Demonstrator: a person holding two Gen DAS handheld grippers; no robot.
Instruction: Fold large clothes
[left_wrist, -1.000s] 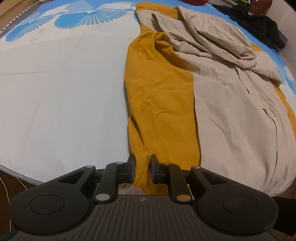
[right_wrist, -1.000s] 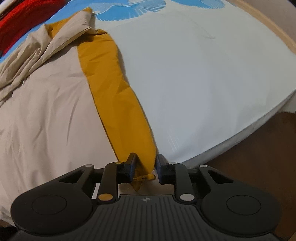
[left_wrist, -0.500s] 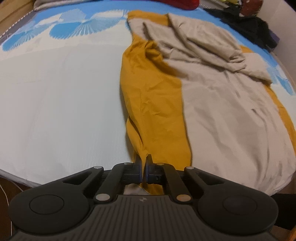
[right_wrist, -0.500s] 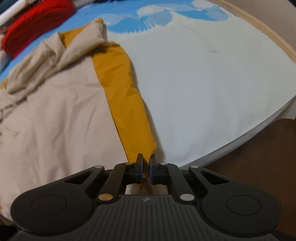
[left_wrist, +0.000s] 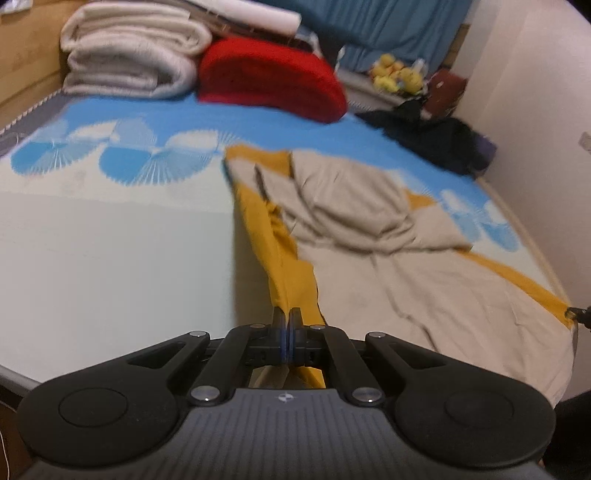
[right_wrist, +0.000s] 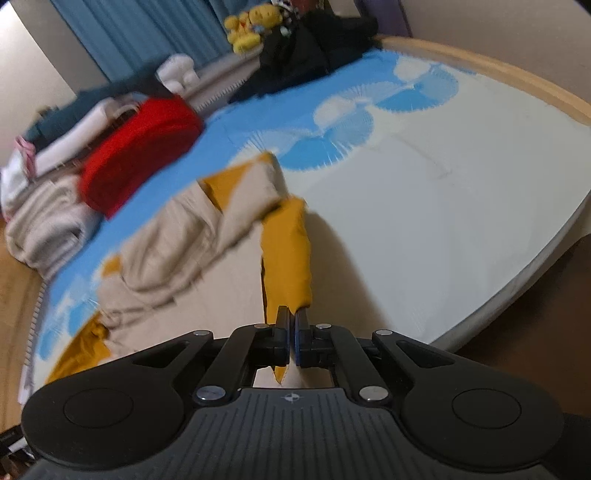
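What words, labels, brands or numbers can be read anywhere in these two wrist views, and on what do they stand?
No readable text in either view.
Small pale emblem on the dark ribbed gripper body, left wrist view: a mark, no letters.
Same emblem on the other ribbed gripper body, right wrist view: no letters.
Blue-and-white fan-patterned bed sheet: pattern only.
Mustard-and-beige cloth: no label visible.

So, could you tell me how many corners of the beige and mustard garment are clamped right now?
2: the left gripper pinches one mustard corner of the garment, the right gripper the other. Far corners lie loose, partly bunched.
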